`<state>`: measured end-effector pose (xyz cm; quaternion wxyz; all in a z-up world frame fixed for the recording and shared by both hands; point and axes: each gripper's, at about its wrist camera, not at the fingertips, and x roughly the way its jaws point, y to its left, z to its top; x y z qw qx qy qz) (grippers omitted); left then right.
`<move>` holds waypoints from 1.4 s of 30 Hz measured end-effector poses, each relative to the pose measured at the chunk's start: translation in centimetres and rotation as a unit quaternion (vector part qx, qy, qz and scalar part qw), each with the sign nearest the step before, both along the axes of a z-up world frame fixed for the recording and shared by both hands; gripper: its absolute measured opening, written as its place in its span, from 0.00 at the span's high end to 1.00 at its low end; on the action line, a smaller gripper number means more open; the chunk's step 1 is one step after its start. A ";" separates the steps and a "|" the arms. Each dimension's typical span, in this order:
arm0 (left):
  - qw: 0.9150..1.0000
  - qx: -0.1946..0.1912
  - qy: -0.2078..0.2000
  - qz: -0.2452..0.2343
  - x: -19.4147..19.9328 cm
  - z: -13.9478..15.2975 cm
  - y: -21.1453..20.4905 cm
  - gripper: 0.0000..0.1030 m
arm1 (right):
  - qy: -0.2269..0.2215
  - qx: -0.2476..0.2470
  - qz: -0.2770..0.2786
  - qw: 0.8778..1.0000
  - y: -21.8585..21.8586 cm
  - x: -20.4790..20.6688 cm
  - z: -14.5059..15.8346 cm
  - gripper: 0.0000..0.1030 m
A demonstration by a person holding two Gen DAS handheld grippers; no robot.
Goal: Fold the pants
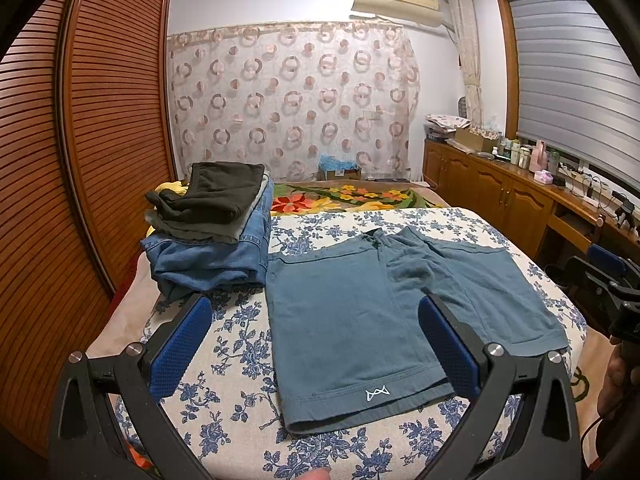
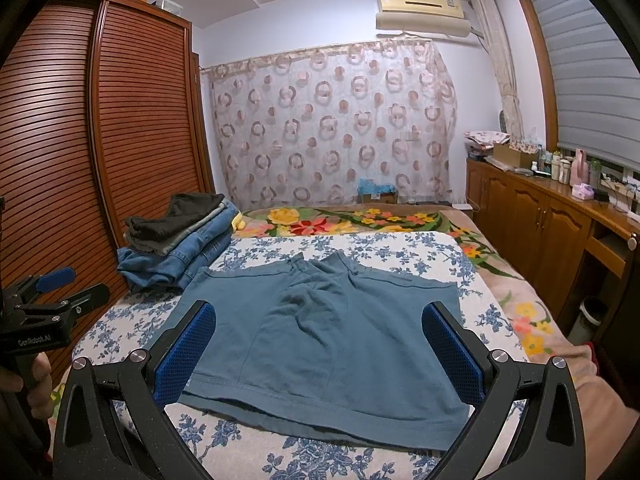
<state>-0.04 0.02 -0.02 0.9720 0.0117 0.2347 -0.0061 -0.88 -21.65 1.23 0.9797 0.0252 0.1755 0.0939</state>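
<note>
Shorts (image 1: 352, 312) lie flat, frame centre; left gripper (image 1: 316, 344) and right gripper (image 2: 320, 344) are spread, empty. Hem corners should be pinched evenly.

The shorts (image 2: 320, 336) lie flat on the pad (image 2: 256, 452) at the bed's near end; the stack of folded clothes (image 2: 176, 244) sits at ten o'clock from them.

Matt teal cloth shorts (image 2: 320, 340)
</note>
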 end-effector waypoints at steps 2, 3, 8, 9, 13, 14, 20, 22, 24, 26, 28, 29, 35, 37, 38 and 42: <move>1.000 0.000 -0.001 0.000 0.0 0.0 0.0 0.00 | 0.000 0.000 0.000 1.000 0.0 0.0 0.0 0.00; 1.000 0.000 -0.001 0.000 0.0 0.1 -0.1 0.00 | 0.000 0.000 0.000 1.000 0.0 0.0 0.0 0.00; 1.000 -0.001 -0.002 0.000 -0.5 1.3 -0.7 0.00 | 0.000 -0.001 0.000 1.000 0.1 0.0 -0.1 0.00; 1.000 -0.001 -0.002 0.000 -0.5 1.3 -0.6 0.00 | 0.000 -0.001 0.000 1.000 0.1 -0.1 -0.1 0.00; 1.000 -0.001 -0.003 0.000 -0.6 1.2 -0.6 0.00 | 0.001 -0.001 0.000 1.000 0.1 0.0 -0.1 0.00; 1.000 -0.001 -0.003 0.001 -0.6 1.3 -0.7 0.00 | 0.001 -0.002 -0.001 1.000 0.1 -0.1 -0.1 0.00; 1.000 -0.002 -0.004 0.000 -0.7 1.3 -0.6 0.00 | 0.001 -0.001 -0.001 1.000 0.1 0.0 -0.1 0.00; 1.000 -0.003 -0.004 0.000 -0.6 1.2 -0.6 0.00 | 0.000 -0.001 -0.001 1.000 0.1 0.0 -0.1 0.00; 1.000 -0.003 -0.004 0.001 -0.7 1.3 -0.6 0.00 | 0.000 -0.001 0.000 1.000 0.1 0.0 -0.1 0.00; 1.000 -0.003 -0.004 0.000 -0.7 1.3 -0.6 0.00 | 0.000 -0.001 0.000 1.000 0.1 0.0 -0.1 0.00; 1.000 -0.004 -0.004 0.000 -0.7 1.2 -0.5 0.00 | 0.000 -0.001 0.000 1.000 0.2 0.0 -0.1 0.00; 1.000 -0.004 -0.004 0.000 -0.7 1.2 -0.6 0.00 | 0.000 -0.001 0.000 1.000 0.2 0.0 -0.1 0.00; 1.000 -0.004 -0.004 0.000 -0.7 1.2 -0.6 0.00 | -0.001 -0.001 0.000 1.000 0.2 0.0 -0.1 0.00; 1.000 -0.004 -0.005 0.000 -0.7 1.2 -0.5 0.00 | 0.000 -0.001 0.000 1.000 0.2 0.0 -0.1 0.00; 1.000 -0.004 -0.005 0.000 -0.7 1.2 -0.5 0.00 | 0.000 -0.001 0.000 1.000 0.2 0.0 -0.1 0.00; 1.000 -0.005 -0.005 0.000 -0.7 1.2 -0.5 0.00 | 0.000 -0.001 0.000 1.000 0.2 0.0 -0.1 0.00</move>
